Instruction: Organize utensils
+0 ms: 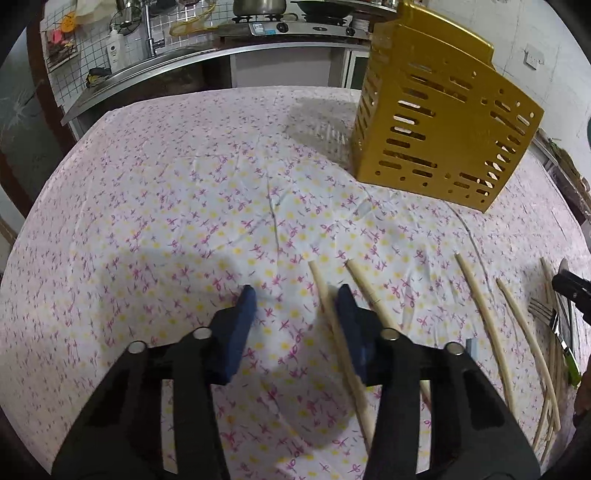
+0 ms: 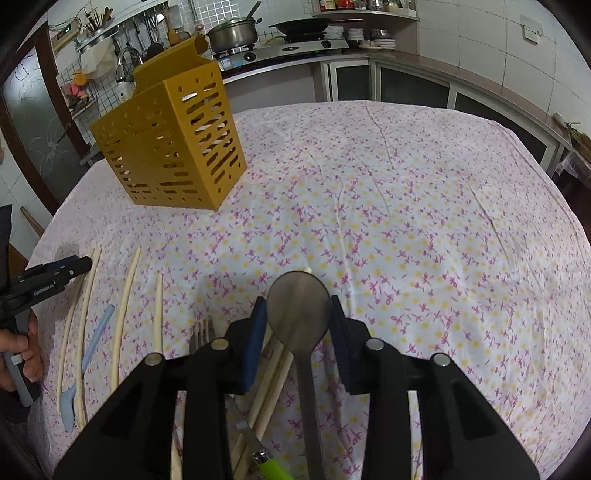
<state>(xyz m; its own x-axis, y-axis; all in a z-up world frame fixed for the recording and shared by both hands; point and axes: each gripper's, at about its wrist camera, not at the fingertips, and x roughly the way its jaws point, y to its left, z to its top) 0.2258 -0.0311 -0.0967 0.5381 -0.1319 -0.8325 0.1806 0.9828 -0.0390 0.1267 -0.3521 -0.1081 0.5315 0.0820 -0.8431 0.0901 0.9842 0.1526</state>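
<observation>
A yellow slotted utensil holder (image 1: 439, 122) stands on the floral tablecloth; it also shows in the right wrist view (image 2: 173, 144). My left gripper (image 1: 295, 295) is open low over the cloth, with a wooden chopstick (image 1: 334, 325) lying between its fingers beside the right pad. More chopsticks (image 1: 484, 317) lie to its right. My right gripper (image 2: 299, 306) is open around the bowl of a metal spoon (image 2: 299, 314) lying on the cloth. A fork with a green handle (image 2: 201, 334) and chopsticks (image 2: 125, 317) lie to its left.
A pale blue plastic utensil (image 2: 92, 347) lies among the chopsticks on the left. The left gripper shows at the left edge of the right wrist view (image 2: 55, 275). A kitchen counter with stove and pots (image 2: 236, 35) runs behind the table.
</observation>
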